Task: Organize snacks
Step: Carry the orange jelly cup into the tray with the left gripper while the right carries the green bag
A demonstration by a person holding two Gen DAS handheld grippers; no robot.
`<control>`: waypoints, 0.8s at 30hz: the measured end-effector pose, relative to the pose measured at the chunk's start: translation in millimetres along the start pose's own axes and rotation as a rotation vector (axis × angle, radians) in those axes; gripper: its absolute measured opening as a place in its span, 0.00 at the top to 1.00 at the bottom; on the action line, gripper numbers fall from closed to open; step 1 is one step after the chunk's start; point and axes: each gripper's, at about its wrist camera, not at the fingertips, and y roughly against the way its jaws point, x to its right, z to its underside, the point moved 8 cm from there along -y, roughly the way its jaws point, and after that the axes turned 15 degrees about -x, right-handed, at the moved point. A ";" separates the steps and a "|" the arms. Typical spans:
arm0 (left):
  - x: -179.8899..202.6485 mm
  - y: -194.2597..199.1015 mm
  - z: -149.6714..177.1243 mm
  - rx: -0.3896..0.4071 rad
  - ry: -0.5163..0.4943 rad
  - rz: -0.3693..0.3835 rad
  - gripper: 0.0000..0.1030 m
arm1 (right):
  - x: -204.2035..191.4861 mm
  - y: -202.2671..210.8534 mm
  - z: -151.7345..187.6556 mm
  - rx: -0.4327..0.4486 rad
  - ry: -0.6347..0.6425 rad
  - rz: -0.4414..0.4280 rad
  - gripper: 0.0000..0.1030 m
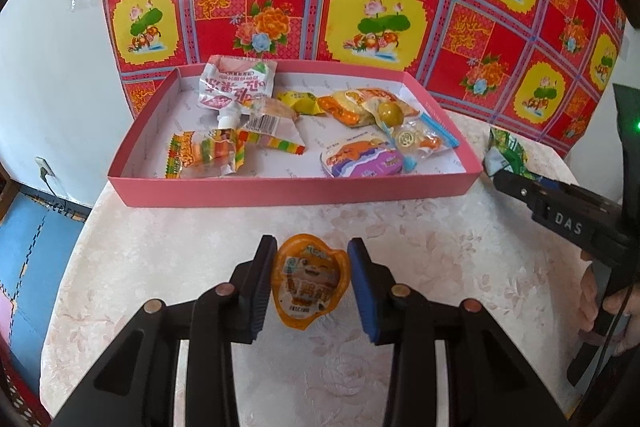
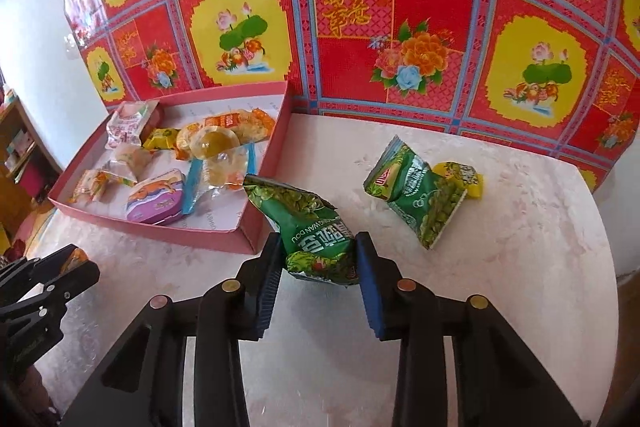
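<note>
I see the red floral cloth (image 2: pixel 400 27) filling the far side, its edges cut off by the lens; the pale bench (image 2: pixel 500 227) runs out of frame near me; the pink box (image 1: pixel 280 191) sits far left on it, crowded with snacks whose print is mostly too small to read.

Right gripper (image 2: pixel 318 259): its fingers press both sides of a green pea bag (image 2: pixel 312 227), lettered "WAN DOU", tilted up toward the box's near right corner; a second green bag (image 2: pixel 416 195) lies well apart to the right, half hiding a yellow packet (image 2: pixel 464 175).

Left gripper (image 1: pixel 311 283): its fingers clamp an orange jelly cup (image 1: pixel 310 283) just above the bench, near side of the box; its label is unreadable; "DAS" shows on the right gripper's side.
</note>
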 end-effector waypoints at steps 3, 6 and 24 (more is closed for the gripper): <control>-1.4 4.1 -0.5 0.009 0.007 0.006 0.63 | -0.7 7.7 2.4 0.011 0.000 -0.002 0.64; -3.2 9.0 -1.7 0.020 0.011 0.010 0.63 | -3.2 14.9 4.6 0.022 0.000 -0.008 0.64; -37.6 31.4 -47.4 0.106 0.075 -0.017 0.63 | -35.2 29.5 -19.8 0.064 0.059 -0.047 0.64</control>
